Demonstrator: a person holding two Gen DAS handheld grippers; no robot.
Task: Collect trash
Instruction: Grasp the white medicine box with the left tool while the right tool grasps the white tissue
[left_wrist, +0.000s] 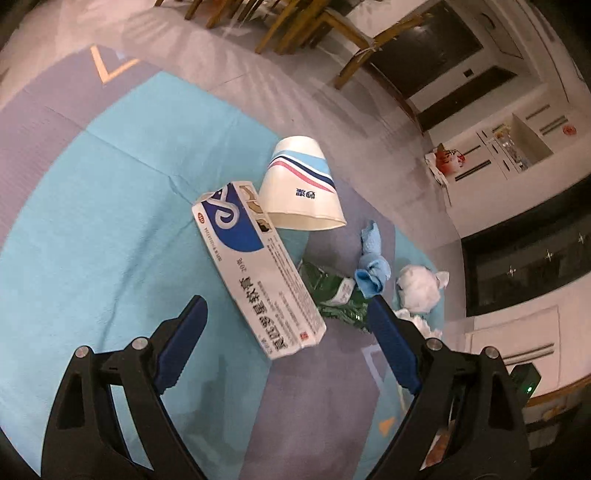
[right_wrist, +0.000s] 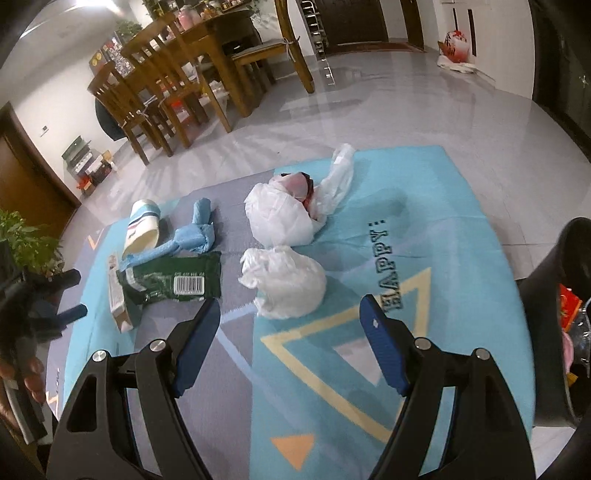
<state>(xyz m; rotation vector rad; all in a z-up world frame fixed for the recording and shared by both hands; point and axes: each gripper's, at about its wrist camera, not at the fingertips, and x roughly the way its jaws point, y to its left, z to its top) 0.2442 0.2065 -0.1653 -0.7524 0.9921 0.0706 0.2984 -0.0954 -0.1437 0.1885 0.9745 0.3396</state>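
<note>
The left gripper (left_wrist: 288, 306) and the right gripper (right_wrist: 290, 308) both point downward, jaws wide apart, nothing between them.

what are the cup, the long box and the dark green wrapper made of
Cup: looks like matte printed paper, with a thin rim.
Long box: thin glossy card, with folded edges and printed text.
Dark green wrapper: probably plastic film, crinkled and shiny, with a barcode.

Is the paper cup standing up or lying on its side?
On its side. The paper cup lies on the mat next to the box, with its open rim facing sideways, not upward.
</note>
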